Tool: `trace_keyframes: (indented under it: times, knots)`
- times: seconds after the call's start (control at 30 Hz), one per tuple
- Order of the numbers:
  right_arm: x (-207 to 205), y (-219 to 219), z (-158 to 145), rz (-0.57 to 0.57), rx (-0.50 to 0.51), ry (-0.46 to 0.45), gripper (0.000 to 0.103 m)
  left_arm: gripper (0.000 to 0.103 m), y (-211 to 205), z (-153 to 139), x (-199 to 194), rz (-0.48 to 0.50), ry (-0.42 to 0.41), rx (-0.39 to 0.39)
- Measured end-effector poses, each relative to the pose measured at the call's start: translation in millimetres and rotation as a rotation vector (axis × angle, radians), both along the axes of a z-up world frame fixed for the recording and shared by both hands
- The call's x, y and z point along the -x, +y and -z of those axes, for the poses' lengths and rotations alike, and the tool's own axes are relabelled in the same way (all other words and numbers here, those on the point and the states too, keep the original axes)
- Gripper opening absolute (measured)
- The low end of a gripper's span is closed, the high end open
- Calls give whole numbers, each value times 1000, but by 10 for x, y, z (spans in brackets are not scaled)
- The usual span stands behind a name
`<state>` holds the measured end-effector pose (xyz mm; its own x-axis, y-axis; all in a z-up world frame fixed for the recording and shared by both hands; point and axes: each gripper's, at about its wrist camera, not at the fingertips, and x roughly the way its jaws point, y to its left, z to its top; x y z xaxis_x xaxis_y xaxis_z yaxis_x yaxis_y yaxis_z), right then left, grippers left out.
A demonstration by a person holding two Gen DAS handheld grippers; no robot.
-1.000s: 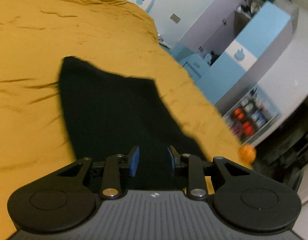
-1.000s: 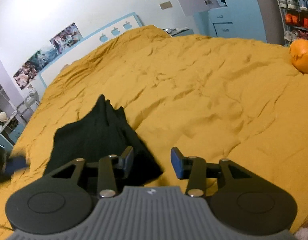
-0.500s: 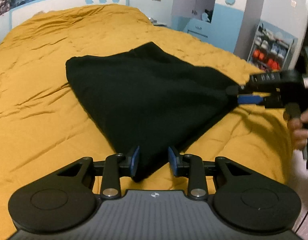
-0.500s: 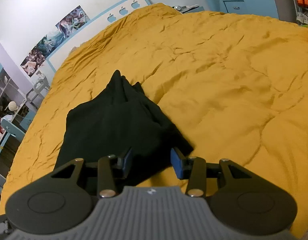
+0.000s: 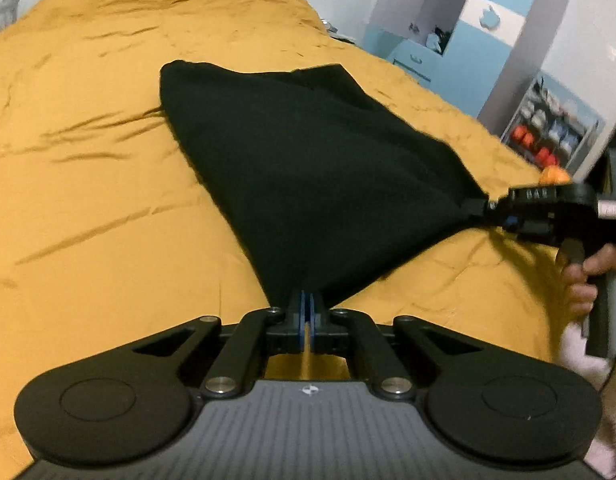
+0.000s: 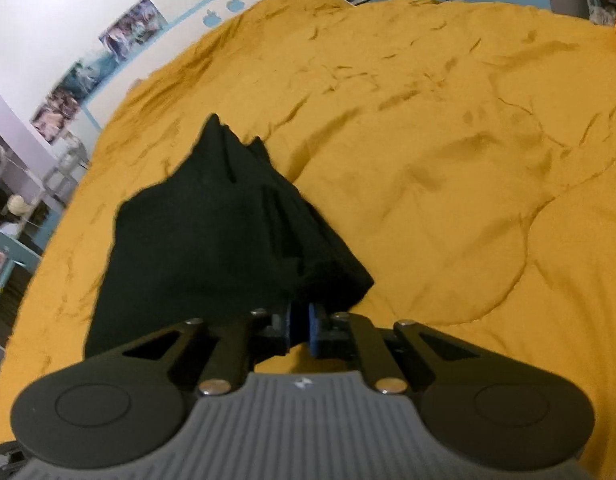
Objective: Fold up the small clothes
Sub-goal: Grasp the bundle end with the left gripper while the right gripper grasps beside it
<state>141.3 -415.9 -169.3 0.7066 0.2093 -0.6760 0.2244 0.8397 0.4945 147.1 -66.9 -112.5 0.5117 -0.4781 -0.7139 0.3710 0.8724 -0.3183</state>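
the bed [image 5: 87, 200] carries a mustard-yellow quilt that fills most of both views; its surface is creased and soft, so expect it to give under any pressing move.

the black garment [image 5: 308, 184] lies on the quilt near the middle of the bed, stretched taut between your two grips. its far edge rests on the quilt; the two near corners are lifted. in the right wrist view the garment [image 6: 211, 248] shows several stacked layers along one side, so judge it as already partly folded.

the left tongs [image 5: 306, 312] are clenched on the nearest corner of the garment, pads pressed together with cloth between them. the right tongs [image 6: 299, 322] are likewise clenched on the other near corner; the left wrist view shows them [image 5: 482, 208] pulling that corner out to the side.

step in hand: both corners gripped, cloth tensioned, ready for a fold.

next move, as a judgement: carry both corners forward together, level and at equal tension, and lay them over the far edge. keep the layers from slipping apart, then release only once the cloth rests flat.
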Motion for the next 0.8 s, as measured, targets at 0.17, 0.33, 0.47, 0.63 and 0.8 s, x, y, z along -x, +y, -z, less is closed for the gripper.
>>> trace_keyframes:
  times: [0.17, 0.33, 0.47, 0.63, 0.8]
  knots:
    - [-146, -108, -509, -23, 115, -113, 46, 10, 272, -272, -58, -68, 19, 265]
    - [-1029, 122, -808, -219, 296, -321, 46, 15, 211, -200, -359, -130, 31, 364]
    - [-1911, 396, -610, -385, 414, -320, 46, 15, 138, 48, -534, -174, 116, 418]
    - [-2605, 568, -225, -428, 413, -198, 46, 21, 134, 287, -555, -207, 188, 429]
    - [-2852, 589, -115, -453, 373, -152, 8, 21, 160, 385, -549, -205, 209, 454]
